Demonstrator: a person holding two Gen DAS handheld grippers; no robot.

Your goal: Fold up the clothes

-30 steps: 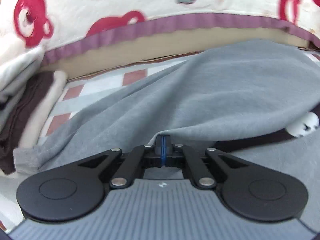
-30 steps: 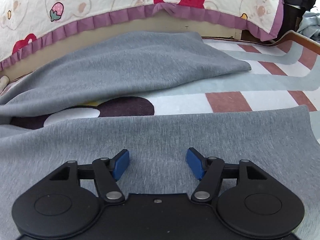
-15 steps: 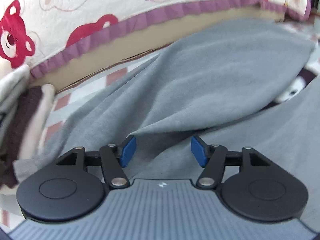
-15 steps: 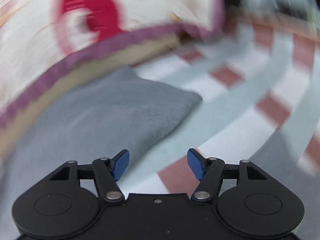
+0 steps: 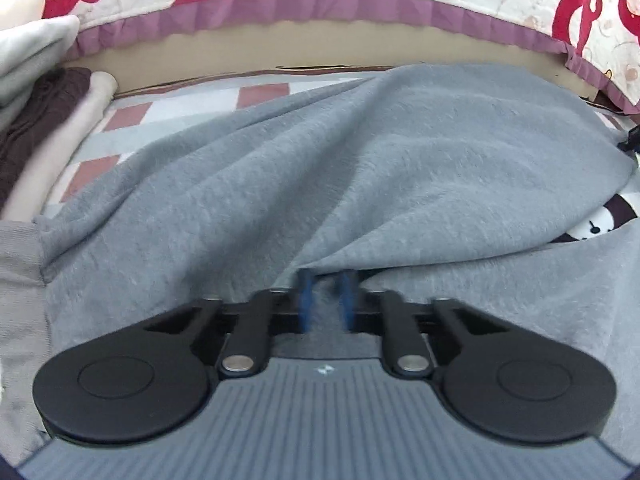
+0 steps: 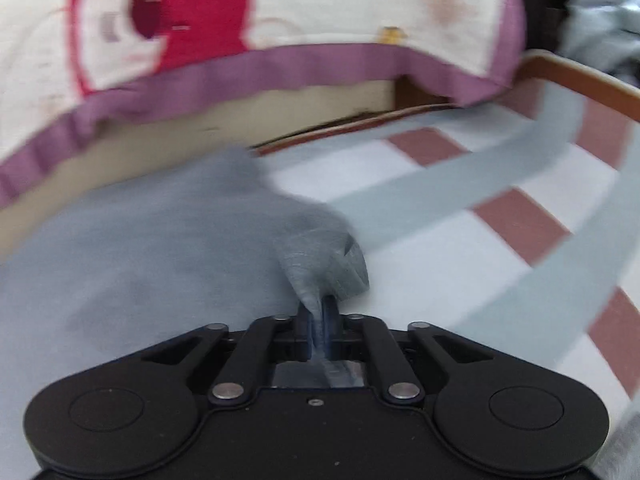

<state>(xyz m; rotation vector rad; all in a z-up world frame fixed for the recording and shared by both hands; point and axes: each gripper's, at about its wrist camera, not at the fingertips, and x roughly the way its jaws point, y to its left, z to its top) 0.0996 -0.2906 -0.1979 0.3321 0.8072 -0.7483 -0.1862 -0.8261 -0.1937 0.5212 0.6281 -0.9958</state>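
A grey sweatshirt [image 5: 360,168] lies across the checked cloth, folded over itself, with a black-and-white cartoon print [image 5: 596,228] peeking out at the right. My left gripper [image 5: 326,300] sits at the folded edge, its blue fingers [image 5: 306,300] nearly together with grey fabric pinched between them; the view is blurred. In the right wrist view, my right gripper [image 6: 320,320] is shut on a bunched corner of the grey sweatshirt [image 6: 316,256], which rises slightly off the cloth.
A checked tablecloth [image 6: 500,216] in red-brown, white and grey-blue covers the surface. A bear-print quilt with purple trim [image 5: 320,4] hangs behind it. Folded brown and cream clothes [image 5: 44,120] are stacked at the left. A wooden edge [image 6: 580,76] curves at the far right.
The left gripper opened, then closed on the sweatshirt's folded edge. The right gripper, open before, swung right to the garment's far corner and shut on it.
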